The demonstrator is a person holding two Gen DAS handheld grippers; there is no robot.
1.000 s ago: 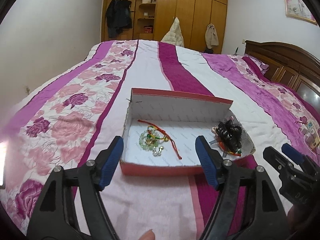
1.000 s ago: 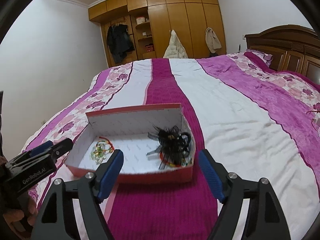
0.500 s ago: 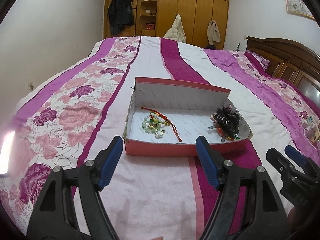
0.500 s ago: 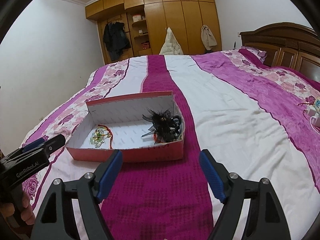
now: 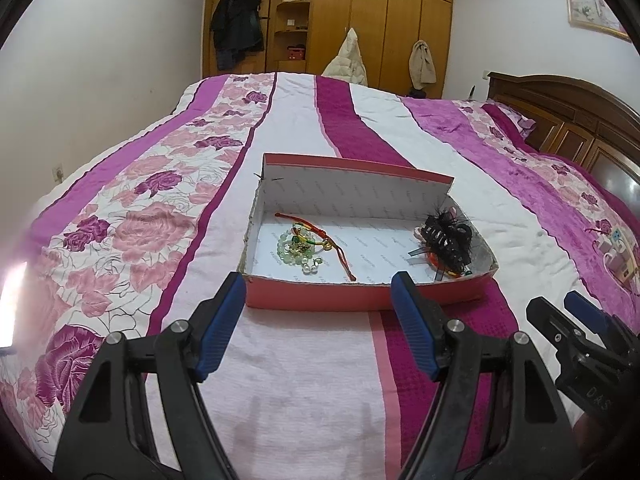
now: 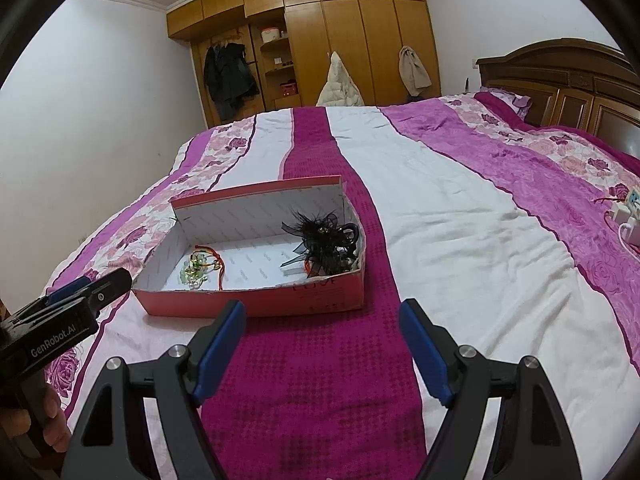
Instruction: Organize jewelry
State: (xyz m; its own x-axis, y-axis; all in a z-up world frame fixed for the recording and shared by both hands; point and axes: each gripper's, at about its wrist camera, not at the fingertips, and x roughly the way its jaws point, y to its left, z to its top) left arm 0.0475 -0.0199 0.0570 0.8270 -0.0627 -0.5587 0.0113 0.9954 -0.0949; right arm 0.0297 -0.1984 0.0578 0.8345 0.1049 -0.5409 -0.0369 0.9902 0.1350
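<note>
Red box (image 5: pixel 320 300) on the bed (image 5: pixel 300 400), holding bead jewelry (image 5: pixel 298 246) and black hair accessories (image 5: pixel 448 240); left gripper (image 5: pixel 318 320) and right gripper (image 6: pixel 322 346) before it, jaws apart and empty.

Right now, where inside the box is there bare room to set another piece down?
The free patch is the box floor's middle, between the bead-and-red-cord pile at its left end and the black feathered hair pieces crowding the right corner. Outside it, the bedspread to the box's right lies bare.

Both wrist views look down along the bed (image 5: pixel 304 380) from nearby, sharing the shoebox lid (image 6: pixel 256 300)
</note>
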